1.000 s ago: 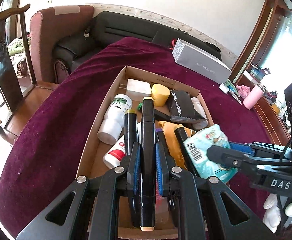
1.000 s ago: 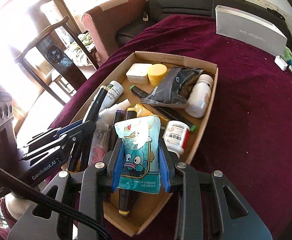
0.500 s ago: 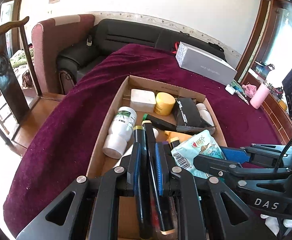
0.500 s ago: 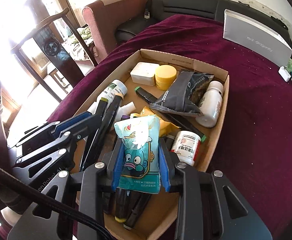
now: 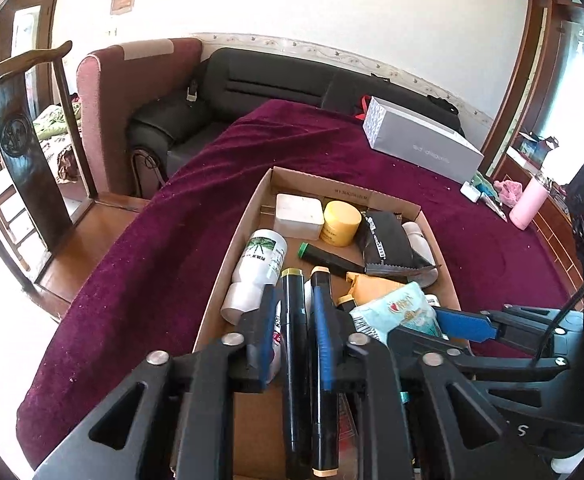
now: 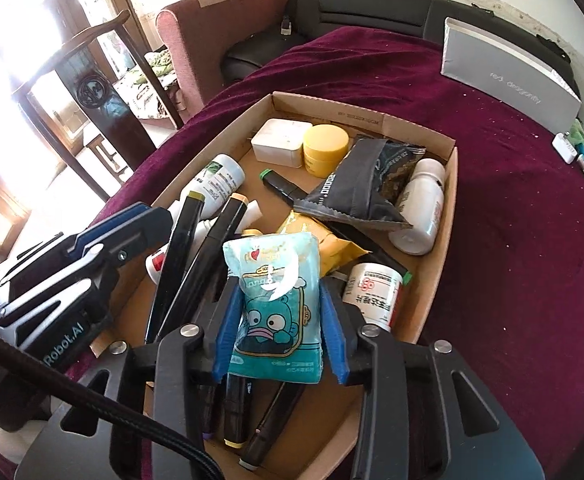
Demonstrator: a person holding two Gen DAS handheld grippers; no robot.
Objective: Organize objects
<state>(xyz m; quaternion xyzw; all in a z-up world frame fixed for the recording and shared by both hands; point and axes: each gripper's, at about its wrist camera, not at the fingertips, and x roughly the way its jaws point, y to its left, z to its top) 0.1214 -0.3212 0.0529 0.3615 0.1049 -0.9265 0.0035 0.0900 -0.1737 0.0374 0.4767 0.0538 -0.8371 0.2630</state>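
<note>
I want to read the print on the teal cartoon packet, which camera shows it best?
The right wrist view: the teal packet faces the camera between the right gripper fingers, cartoon face fully visible. The left wrist view shows only its top corner from the side, partly hidden behind that gripper.

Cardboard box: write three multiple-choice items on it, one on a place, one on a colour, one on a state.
1. Where is the yellow jar?
A. on the cloth outside the box
B. at the cardboard box's far end, beside the white container
C. on top of the black pouch
2. What colour is the cap of the marker poking out from under the black pouch?
A. red
B. green
C. blue
3. The leaf-label bottle is
A. lying on its side
B. standing upright
C. standing on its cap

Answers: 1 B, it touches the container by the far wall; 2 B, its tip is green; 3 A, its label faces up.
</note>
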